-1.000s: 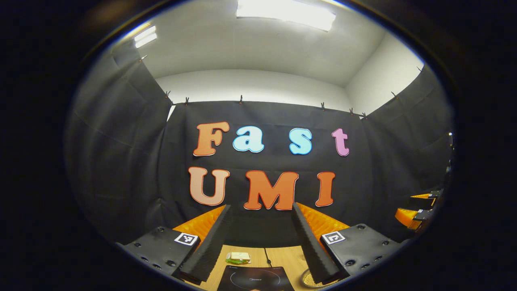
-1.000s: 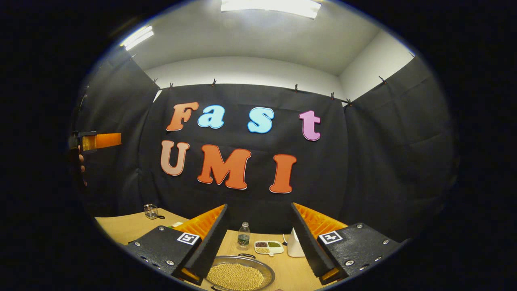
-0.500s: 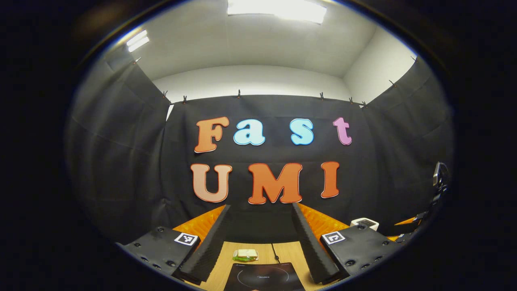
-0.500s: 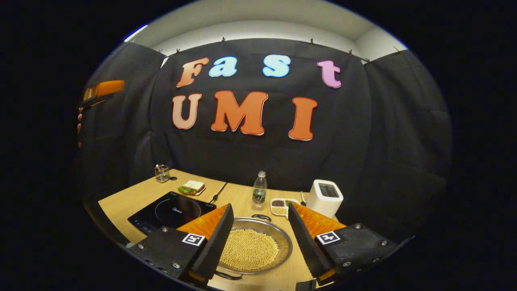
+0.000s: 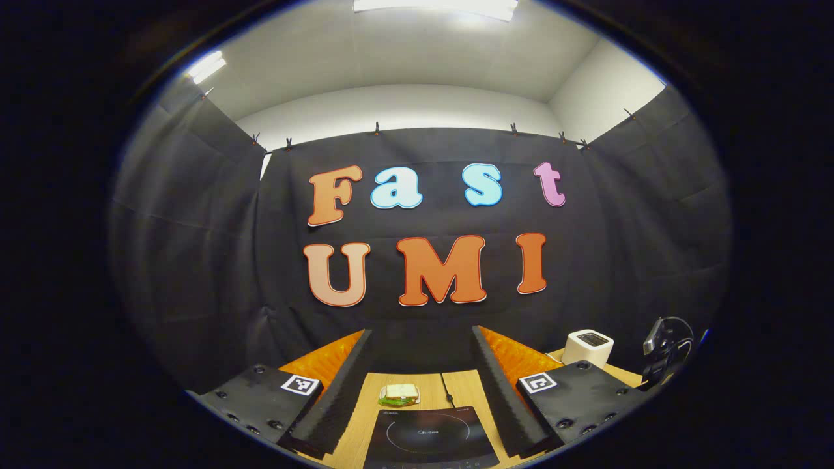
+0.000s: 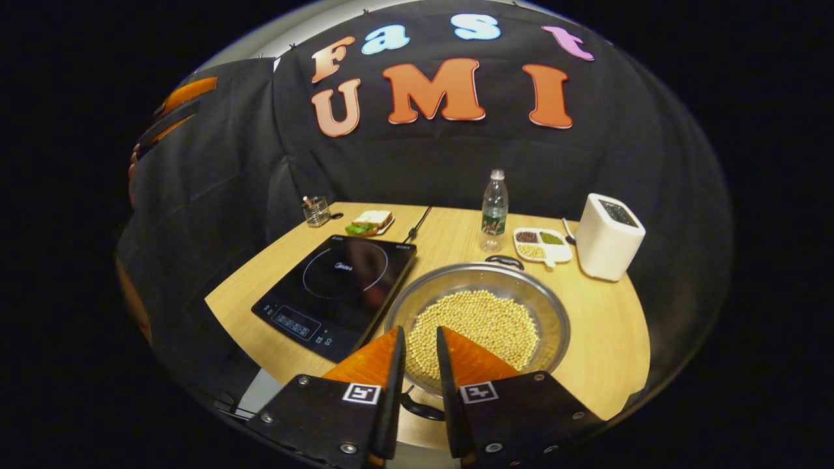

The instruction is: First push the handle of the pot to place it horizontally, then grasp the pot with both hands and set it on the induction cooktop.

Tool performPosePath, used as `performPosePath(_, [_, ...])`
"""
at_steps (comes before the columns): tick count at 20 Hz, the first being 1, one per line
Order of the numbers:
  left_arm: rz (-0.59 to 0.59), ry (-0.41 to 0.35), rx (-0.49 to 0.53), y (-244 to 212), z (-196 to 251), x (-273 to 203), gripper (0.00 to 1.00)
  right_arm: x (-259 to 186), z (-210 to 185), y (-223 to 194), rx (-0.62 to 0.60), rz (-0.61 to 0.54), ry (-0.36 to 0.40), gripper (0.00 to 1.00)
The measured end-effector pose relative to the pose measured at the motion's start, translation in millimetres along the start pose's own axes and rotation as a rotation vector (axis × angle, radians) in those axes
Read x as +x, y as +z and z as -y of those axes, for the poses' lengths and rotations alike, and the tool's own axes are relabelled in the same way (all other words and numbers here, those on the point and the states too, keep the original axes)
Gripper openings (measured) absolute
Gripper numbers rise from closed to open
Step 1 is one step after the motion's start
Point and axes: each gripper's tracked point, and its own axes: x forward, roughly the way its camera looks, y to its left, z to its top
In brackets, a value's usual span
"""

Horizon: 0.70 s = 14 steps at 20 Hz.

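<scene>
A wide steel pot (image 6: 555,311) full of pale beans sits on the wooden table, right of the black induction cooktop (image 6: 339,286). One loop handle (image 6: 505,261) points to the far side, the other (image 6: 417,410) to the near side. My right gripper (image 6: 418,333) hovers over the pot's near rim, fingers drawn to a narrow gap with nothing between them. My left gripper (image 5: 422,333) is held high and open, with the cooktop (image 5: 430,436) below and between its fingers. In the right gripper view, the left gripper (image 6: 174,112) sits high at the left.
Behind the pot stand a water bottle (image 6: 494,212), a divided dish of beans (image 6: 541,242) and a white box appliance (image 6: 609,244). A sandwich (image 6: 370,221) and a small glass (image 6: 316,210) lie beyond the cooktop. The table's (image 6: 612,352) curved edge runs close on the right.
My right gripper has tipped down and come closer over the pot, and its fingers have closed from wide apart to a narrow gap. The left gripper view has tilted down slightly.
</scene>
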Motion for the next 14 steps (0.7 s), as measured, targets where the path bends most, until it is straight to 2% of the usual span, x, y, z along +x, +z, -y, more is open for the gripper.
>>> performPosePath(1, [-0.002,0.003,0.000,-1.1,-0.1,0.3,0.98,4.1,-3.5,-13.7,0.005,-0.055,0.021,0.26])
performPosePath(5, [-0.030,0.005,0.016,-13.5,3.5,0.5,0.96,16.0,-20.0,-47.1,0.117,-0.194,0.111,0.14])
performPosePath(7, [-0.054,0.002,0.025,-21.2,5.7,0.6,0.98,21.6,-20.8,-61.3,0.154,-0.251,0.125,0.08])
performPosePath(8, [-0.064,-0.004,0.023,-24.5,7.8,0.8,0.96,27.3,-24.0,-64.1,0.166,-0.266,0.135,0.04])
performPosePath(9, [-0.072,-0.006,0.018,-26.2,8.2,1.0,0.94,33.4,-29.7,-71.4,0.166,-0.292,0.152,0.01])
performPosePath(10, [-0.078,-0.007,0.016,-27.9,8.1,1.4,0.98,37.0,-32.7,-74.8,0.182,-0.299,0.165,0.00])
performPosePath(11, [-0.083,-0.006,0.015,-30.2,6.9,0.8,0.94,40.2,-38.2,-77.7,0.197,-0.309,0.184,0.00])
performPosePath(12, [-0.090,-0.007,0.016,-33.5,6.9,0.1,0.98,43.6,-41.0,-78.1,0.205,-0.316,0.193,0.00])
performPosePath(14, [-0.097,-0.007,0.018,-37.2,6.0,-0.4,0.94,51.1,-41.1,-82.3,0.212,-0.335,0.183,0.00])
